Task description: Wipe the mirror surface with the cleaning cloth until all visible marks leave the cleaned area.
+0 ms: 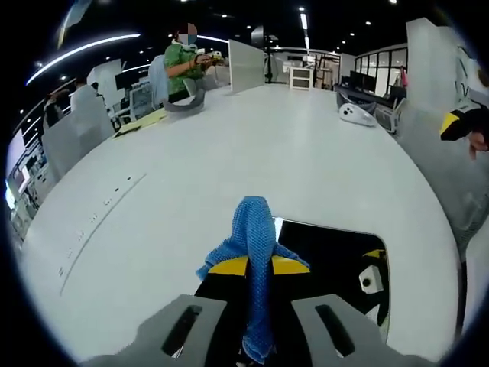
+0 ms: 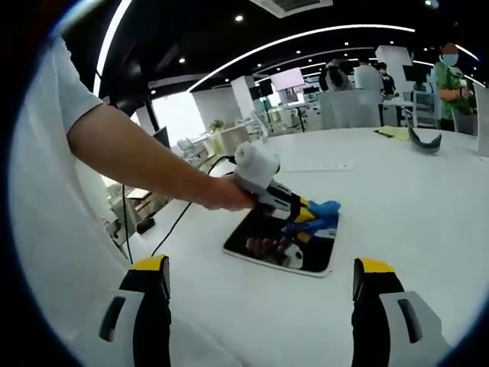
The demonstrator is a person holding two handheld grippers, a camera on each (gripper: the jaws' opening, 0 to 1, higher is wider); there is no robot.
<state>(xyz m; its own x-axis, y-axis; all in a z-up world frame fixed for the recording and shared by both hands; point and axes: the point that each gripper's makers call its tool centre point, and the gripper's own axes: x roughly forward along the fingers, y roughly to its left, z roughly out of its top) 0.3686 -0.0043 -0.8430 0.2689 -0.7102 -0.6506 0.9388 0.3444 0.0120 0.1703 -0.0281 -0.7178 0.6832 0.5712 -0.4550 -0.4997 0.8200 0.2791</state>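
Nearby, mirror [image 2: 283, 248] lies on white table [image 2: 397, 199].

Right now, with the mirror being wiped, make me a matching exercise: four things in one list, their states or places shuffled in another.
Things:
1. cleaning cloth
2. mirror
3. right hand-held gripper
4. left hand-held gripper

States:
A. jaws wide apart, holding nothing
B. lying flat on the white table
C. blue, clamped between jaws
D. shut on the cloth, over the mirror

Pairs: 1-C, 2-B, 3-A, 4-D
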